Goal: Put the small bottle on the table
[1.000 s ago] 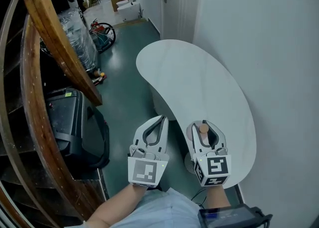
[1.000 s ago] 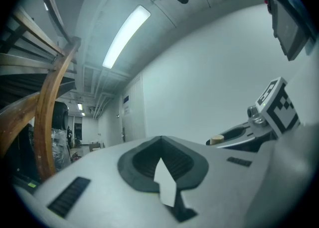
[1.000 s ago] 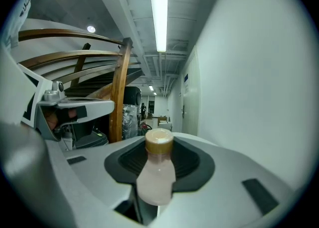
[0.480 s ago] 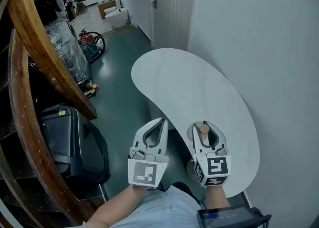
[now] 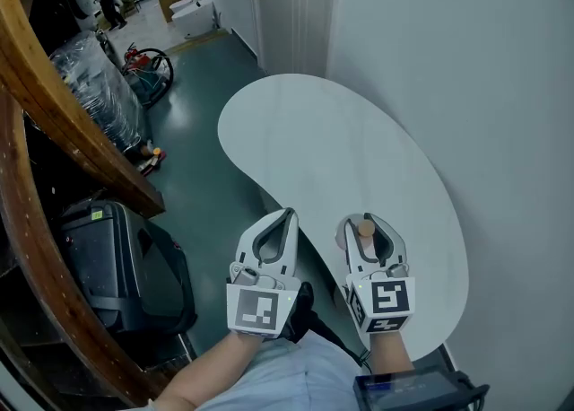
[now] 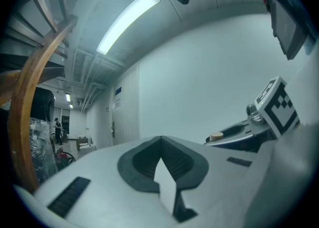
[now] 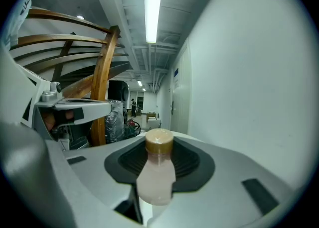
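Observation:
The small bottle [image 5: 365, 230] has a pale pink body and a tan cap. It stands upright between the jaws of my right gripper [image 5: 368, 220], which is shut on it. In the right gripper view the small bottle [image 7: 157, 176] fills the middle, the right gripper [image 7: 159, 148] closed round its neck. This gripper hovers over the near edge of the white kidney-shaped table [image 5: 341, 144]. My left gripper [image 5: 288, 214] is beside it, left of the table edge and over the floor. Its jaws meet at the tips with nothing in them, as the left gripper [image 6: 161, 141] view also shows.
A curved wooden stair rail [image 5: 63, 113] runs down the left side. A black case [image 5: 112, 257] stands on the green floor below it. Plastic-wrapped goods [image 5: 90, 77] and a red wheeled item [image 5: 148, 64] lie farther back. A white wall [image 5: 466, 59] borders the table's right side.
The head view has swung a little, so the table and the floor items sit differently in the picture. Both grippers hold the same pose, the bottle still in the right one.

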The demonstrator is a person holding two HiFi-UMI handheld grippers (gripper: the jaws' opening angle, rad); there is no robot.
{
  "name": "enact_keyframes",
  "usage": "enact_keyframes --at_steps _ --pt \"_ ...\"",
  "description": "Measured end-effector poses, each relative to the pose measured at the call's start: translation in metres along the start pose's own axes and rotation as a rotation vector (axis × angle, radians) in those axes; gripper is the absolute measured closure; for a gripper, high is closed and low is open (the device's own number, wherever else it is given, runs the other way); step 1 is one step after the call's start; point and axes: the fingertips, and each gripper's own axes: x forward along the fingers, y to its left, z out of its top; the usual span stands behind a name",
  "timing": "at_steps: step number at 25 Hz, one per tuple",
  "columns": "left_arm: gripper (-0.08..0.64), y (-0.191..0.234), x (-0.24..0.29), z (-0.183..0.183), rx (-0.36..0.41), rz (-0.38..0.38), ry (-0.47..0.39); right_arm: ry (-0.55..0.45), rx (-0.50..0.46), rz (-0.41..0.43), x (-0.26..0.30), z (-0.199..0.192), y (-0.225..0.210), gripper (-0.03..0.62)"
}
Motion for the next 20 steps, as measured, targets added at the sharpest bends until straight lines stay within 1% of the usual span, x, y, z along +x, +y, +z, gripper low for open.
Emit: enact_keyframes --at_steps 5,9,12,15,20 --pt "0.560 0.001 0.036 -0.006 0.005 -0.015 0.017 -0.002 0.024 0.004 0.025 0.000 -0.017 0.466" --pt "0.560 0.006 0.063 -0.007 0.021 -0.007 0.037 -0.016 0.035 0.027 0.044 0.007 -0.026 0.466" --pt "0.560 0.007 0.077 -0.003 0.034 -0.002 0.042 -0.027 0.043 0.050 0.055 0.012 -0.030 0.465" --pt "0.560 0.007 0.085 -0.005 0.031 -0.001 0.059 -0.020 0.070 0.055 0.063 0.007 -0.035 0.466" --pt "0.560 0.012 0.096 -0.016 0.031 -0.019 0.097 0.006 0.081 0.024 0.072 -0.004 -0.043 0.465"
